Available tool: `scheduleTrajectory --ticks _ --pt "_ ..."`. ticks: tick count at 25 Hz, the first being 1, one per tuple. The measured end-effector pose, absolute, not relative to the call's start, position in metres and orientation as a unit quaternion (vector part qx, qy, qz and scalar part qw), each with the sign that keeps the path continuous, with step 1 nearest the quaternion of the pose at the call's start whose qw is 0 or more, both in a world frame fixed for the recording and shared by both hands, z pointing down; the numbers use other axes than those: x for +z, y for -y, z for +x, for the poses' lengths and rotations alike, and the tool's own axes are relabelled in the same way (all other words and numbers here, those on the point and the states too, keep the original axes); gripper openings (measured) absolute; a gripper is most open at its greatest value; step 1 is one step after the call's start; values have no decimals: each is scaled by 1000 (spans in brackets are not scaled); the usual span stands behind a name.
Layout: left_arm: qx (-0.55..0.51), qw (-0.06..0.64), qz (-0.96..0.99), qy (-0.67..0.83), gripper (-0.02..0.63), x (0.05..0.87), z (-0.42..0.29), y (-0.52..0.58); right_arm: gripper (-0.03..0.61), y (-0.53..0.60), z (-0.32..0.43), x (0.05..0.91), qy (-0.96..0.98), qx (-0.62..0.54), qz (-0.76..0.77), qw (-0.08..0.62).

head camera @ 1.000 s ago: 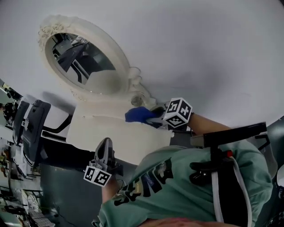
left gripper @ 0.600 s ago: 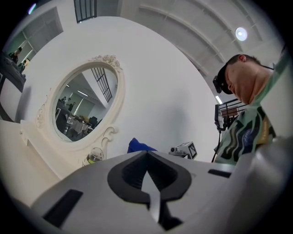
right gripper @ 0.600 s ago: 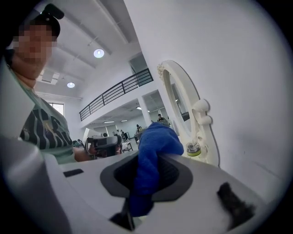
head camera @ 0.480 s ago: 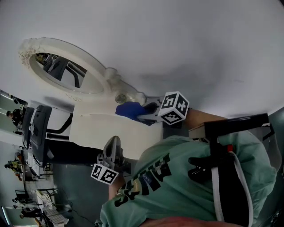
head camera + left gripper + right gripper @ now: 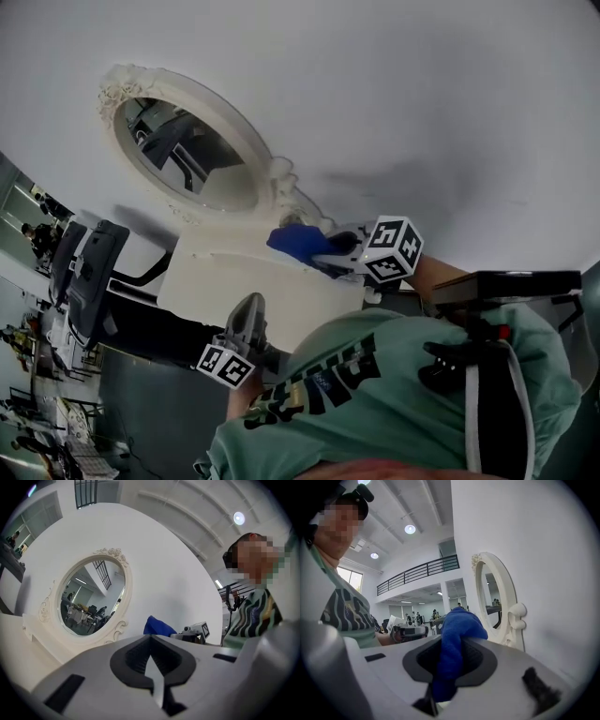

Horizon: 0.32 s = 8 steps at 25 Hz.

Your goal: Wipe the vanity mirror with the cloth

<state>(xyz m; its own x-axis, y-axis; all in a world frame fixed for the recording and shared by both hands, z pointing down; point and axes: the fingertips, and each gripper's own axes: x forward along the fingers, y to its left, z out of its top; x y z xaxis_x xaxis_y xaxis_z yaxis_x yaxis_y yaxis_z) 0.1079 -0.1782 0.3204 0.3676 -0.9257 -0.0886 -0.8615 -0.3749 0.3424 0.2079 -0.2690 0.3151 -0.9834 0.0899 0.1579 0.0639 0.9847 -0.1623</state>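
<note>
The right gripper (image 5: 450, 667) has its jaws clamped on a bunched blue cloth (image 5: 457, 630), which bulges up out of them. Just ahead and to the right of those jaws stands the oval vanity mirror (image 5: 494, 602) in its ornate white frame, against a white wall; the cloth is near its lower scrollwork, and whether they touch cannot be told. The left gripper (image 5: 152, 667) has its jaws together with nothing between them, the mirror ahead to their left, over the white table (image 5: 253, 291).
</note>
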Motion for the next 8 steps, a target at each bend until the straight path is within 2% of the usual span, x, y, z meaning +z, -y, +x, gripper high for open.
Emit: scheduleTrajectory --ticks 8 --pt "-131 124 830 527 0 322 112 206 74 287 208 318 993 84 -27 84"
